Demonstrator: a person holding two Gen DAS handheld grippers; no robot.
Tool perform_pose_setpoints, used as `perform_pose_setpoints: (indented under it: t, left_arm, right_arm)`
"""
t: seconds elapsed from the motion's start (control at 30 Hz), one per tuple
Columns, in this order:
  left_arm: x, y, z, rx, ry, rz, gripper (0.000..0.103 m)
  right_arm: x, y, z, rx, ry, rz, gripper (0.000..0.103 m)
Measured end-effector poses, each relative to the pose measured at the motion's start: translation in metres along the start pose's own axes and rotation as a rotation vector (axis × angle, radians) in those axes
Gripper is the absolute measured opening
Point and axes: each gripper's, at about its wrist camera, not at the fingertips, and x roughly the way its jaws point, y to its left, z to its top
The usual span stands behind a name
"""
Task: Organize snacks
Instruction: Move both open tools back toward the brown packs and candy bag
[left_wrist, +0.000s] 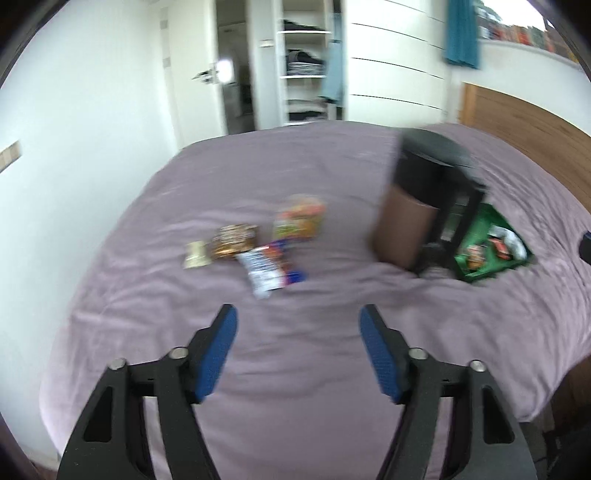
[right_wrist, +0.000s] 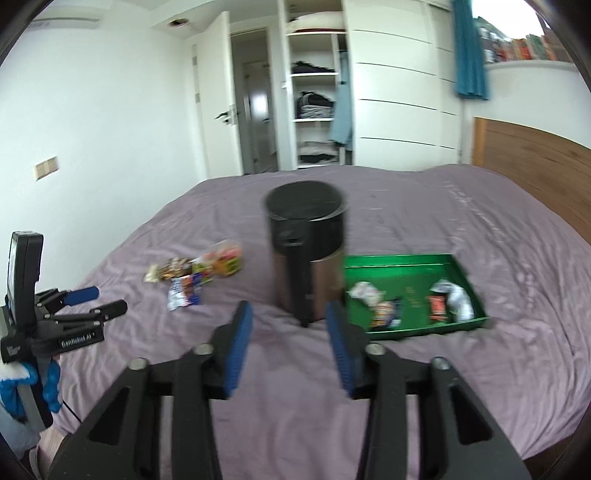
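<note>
Several snack packets lie loose on the purple bed: an orange-green bag (left_wrist: 299, 218) (right_wrist: 223, 262), a brown packet (left_wrist: 234, 240), a white-blue packet (left_wrist: 269, 271) (right_wrist: 184, 291) and a small beige one (left_wrist: 195, 254). A green tray (left_wrist: 491, 218) (right_wrist: 406, 273) on the right holds a few more packets. My left gripper (left_wrist: 297, 310) is open and empty, hovering short of the loose pile. It also shows at the left edge of the right wrist view as the left gripper (right_wrist: 109, 299). My right gripper (right_wrist: 289, 308) is open with nothing between its blue pads, facing the bin.
A dark cylindrical bin (left_wrist: 413, 206) (right_wrist: 306, 258) with a black lid stands on the bed between the pile and the tray. A wooden headboard (right_wrist: 532, 155) is on the right. A blue-gloved hand (right_wrist: 48, 380) holds the left tool. Wardrobe shelves and a door stand behind.
</note>
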Motion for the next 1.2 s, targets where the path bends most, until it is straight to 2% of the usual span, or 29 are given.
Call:
perform_pose_setpoints:
  t: [0.03, 0.2, 0.37, 0.43, 0.47, 0.53, 0.57, 0.63, 0.83, 0.93, 1.0, 1.2]
  left_arm:
    - [-0.001, 0.012, -0.002, -0.012, -0.003, 0.017, 0.073]
    - [0.0, 0.072, -0.014, -0.073, -0.006, 0.098, 0.073]
    - [0.012, 0.116, -0.019, -0.145, 0.01, 0.139, 0.074]
    - [0.02, 0.131, -0.022, -0.167, 0.023, 0.15, 0.075]
    - [0.023, 0.136, -0.022, -0.175, 0.028, 0.151, 0.076]
    - [0.034, 0.148, -0.023, -0.2, 0.039, 0.148, 0.079]
    - [0.039, 0.152, -0.023, -0.209, 0.044, 0.147, 0.08]
    - [0.047, 0.157, -0.022, -0.215, 0.052, 0.146, 0.081]
    - [0.084, 0.168, -0.014, -0.225, 0.085, 0.132, 0.082]
    - [0.104, 0.171, -0.005, -0.221, 0.093, 0.13, 0.082]
    - [0.119, 0.171, 0.002, -0.213, 0.097, 0.129, 0.082]
    - [0.171, 0.175, 0.022, -0.209, 0.114, 0.126, 0.082]
  right_arm:
    - [0.005, 0.009, 0.001, -0.011, 0.007, 0.017, 0.019]
    - [0.031, 0.05, 0.005, -0.054, 0.035, 0.079, 0.019]
    - [0.061, 0.077, 0.012, -0.082, 0.058, 0.126, 0.02]
    - [0.072, 0.086, 0.013, -0.089, 0.064, 0.139, 0.028]
    - [0.078, 0.09, 0.014, -0.09, 0.066, 0.145, 0.038]
    - [0.091, 0.097, 0.015, -0.093, 0.072, 0.155, 0.042]
    - [0.098, 0.1, 0.015, -0.095, 0.08, 0.159, 0.043]
    - [0.112, 0.106, 0.014, -0.094, 0.097, 0.165, 0.053]
    - [0.156, 0.127, 0.01, -0.109, 0.15, 0.189, 0.056]
    - [0.178, 0.137, 0.009, -0.12, 0.175, 0.198, 0.061]
    - [0.193, 0.142, 0.009, -0.127, 0.184, 0.201, 0.075]
    - [0.239, 0.153, 0.009, -0.127, 0.213, 0.204, 0.077]
